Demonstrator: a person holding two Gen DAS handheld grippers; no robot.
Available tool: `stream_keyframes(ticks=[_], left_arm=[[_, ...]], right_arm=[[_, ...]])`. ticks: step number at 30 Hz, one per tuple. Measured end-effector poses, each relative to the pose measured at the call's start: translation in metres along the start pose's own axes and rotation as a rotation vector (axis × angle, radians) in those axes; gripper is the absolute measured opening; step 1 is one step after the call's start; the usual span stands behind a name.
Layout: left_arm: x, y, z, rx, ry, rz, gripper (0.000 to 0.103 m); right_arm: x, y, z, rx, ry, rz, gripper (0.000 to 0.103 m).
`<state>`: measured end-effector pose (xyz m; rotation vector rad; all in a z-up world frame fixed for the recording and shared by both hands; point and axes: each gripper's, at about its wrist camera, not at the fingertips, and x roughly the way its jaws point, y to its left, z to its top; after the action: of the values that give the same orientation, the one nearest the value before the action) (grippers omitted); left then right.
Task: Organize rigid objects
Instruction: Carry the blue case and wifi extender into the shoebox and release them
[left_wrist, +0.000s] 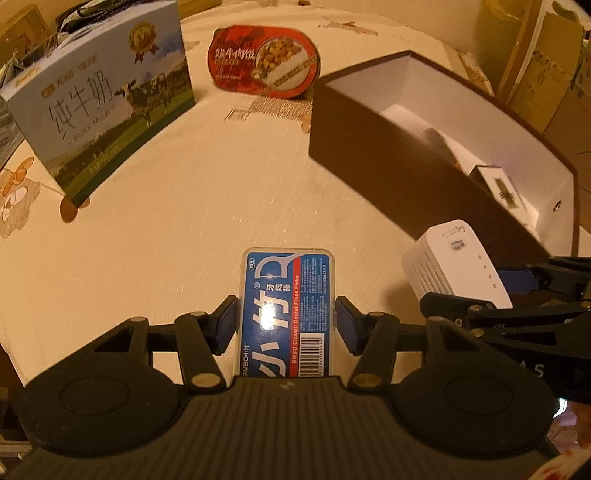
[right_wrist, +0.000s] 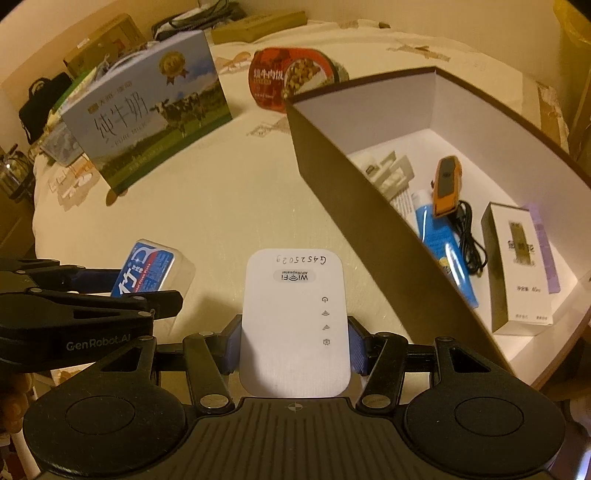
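Observation:
My left gripper (left_wrist: 286, 319) is shut on a clear box of blue-labelled dental floss picks (left_wrist: 288, 310) and holds it above the table. It also shows in the right wrist view (right_wrist: 151, 271). My right gripper (right_wrist: 293, 343) is shut on a white WiFi repeater (right_wrist: 293, 325), which also shows in the left wrist view (left_wrist: 458, 264). A brown open box with a white inside (right_wrist: 332, 177) stands to the right, also seen in the left wrist view (left_wrist: 388, 147). It holds an orange tool (right_wrist: 447, 184), a blue tube (right_wrist: 443, 251), a black cable (right_wrist: 469, 229) and a small carton (right_wrist: 517, 266).
A blue milk carton (left_wrist: 99, 99) stands at the back left, a red beef-rice meal tub (left_wrist: 264, 61) behind the middle. The round table has a cream cloth (left_wrist: 221, 192). Cardboard boxes (left_wrist: 546, 59) stand beyond the table at right, clutter (right_wrist: 44, 107) at left.

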<state>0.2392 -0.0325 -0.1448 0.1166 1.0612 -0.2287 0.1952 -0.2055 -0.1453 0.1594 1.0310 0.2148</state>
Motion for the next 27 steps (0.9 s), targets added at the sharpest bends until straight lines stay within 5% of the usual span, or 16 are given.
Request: stream_keyframes(ticks=[27], left_arm=[[-0.033, -0.067, 0.072, 0.113, -0.121, -0.106, 0.052]], right_arm=[[-0.064, -0.051, 0.032, 0.067, -0.143, -0.051, 0.053]])
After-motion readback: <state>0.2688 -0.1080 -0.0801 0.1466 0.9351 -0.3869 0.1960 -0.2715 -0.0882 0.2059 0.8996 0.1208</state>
